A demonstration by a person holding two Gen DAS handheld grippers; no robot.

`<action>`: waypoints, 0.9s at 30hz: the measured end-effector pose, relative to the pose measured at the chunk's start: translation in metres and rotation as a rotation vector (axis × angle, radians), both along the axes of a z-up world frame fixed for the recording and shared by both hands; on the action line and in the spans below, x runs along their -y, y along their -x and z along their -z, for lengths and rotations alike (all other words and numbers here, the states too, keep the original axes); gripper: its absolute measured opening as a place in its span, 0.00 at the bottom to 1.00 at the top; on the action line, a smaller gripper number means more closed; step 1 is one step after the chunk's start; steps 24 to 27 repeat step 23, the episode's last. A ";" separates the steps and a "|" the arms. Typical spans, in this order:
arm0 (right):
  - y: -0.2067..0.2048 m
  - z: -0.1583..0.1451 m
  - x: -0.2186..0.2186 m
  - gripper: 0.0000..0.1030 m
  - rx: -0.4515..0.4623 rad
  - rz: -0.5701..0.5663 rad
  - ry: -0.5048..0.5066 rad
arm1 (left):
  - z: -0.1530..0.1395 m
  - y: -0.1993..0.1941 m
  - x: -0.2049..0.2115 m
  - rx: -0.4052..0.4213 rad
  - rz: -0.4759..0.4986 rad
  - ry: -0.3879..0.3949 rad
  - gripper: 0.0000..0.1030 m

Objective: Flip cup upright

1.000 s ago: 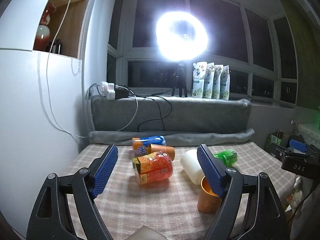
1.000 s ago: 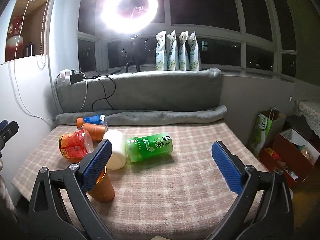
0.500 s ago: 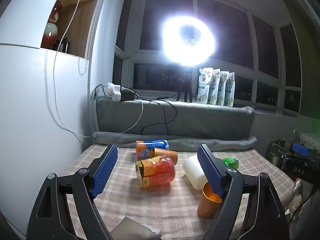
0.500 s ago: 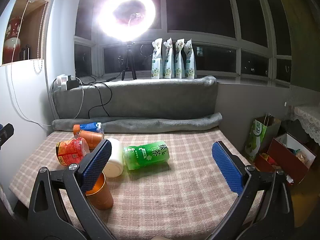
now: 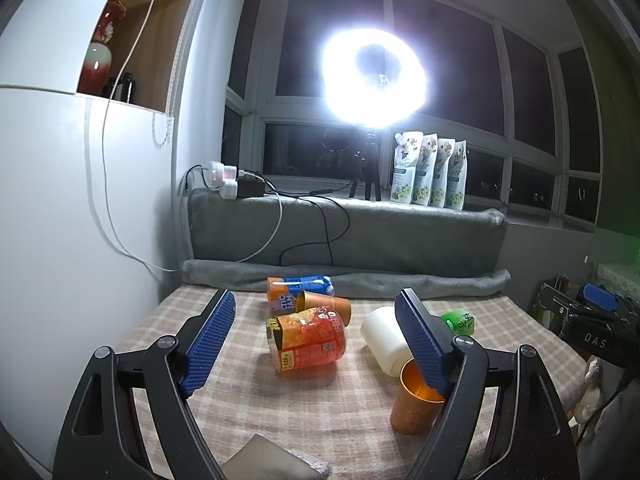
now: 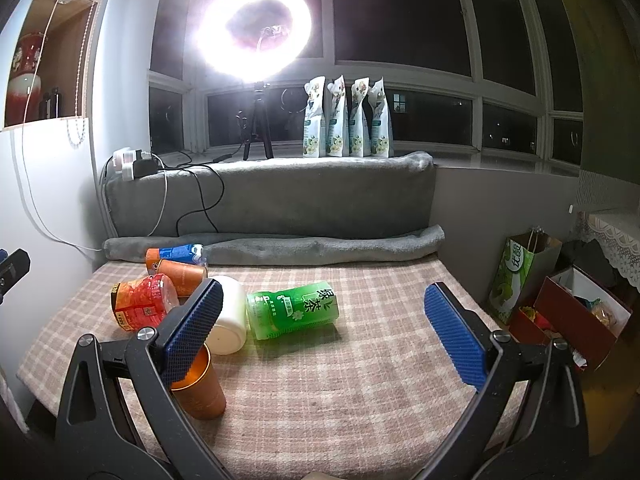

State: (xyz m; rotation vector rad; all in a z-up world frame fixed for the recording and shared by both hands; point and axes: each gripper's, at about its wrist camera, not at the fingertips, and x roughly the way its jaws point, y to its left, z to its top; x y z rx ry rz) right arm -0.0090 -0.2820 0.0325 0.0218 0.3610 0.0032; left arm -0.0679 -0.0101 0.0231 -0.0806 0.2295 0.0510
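An orange cup [image 5: 412, 402] stands upright, mouth up, near the front of the checked tablecloth; in the right wrist view the cup [image 6: 200, 390] is partly behind my left finger. A second orange cup [image 5: 326, 305] lies on its side at the back; it also shows in the right wrist view [image 6: 182, 276]. My left gripper [image 5: 316, 344] is open and empty, held back above the table's front. My right gripper [image 6: 324, 332] is open and empty, also held back above the front.
A red-orange can [image 5: 308, 338], a white cup [image 5: 386, 340], a green tea bottle [image 6: 294, 308] and an orange-blue bottle [image 5: 300, 286] lie on their sides on the cloth. A grey padded ledge [image 6: 280, 196] runs behind. Bags and boxes [image 6: 560, 300] stand on the floor at right.
Both grippers have drawn back and risen a little, so the table objects sit lower and farther in view. Nothing on the table has moved.
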 end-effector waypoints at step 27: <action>-0.001 0.001 0.001 0.99 -0.004 -0.004 0.001 | 0.000 -0.002 0.003 0.008 0.001 -0.015 0.80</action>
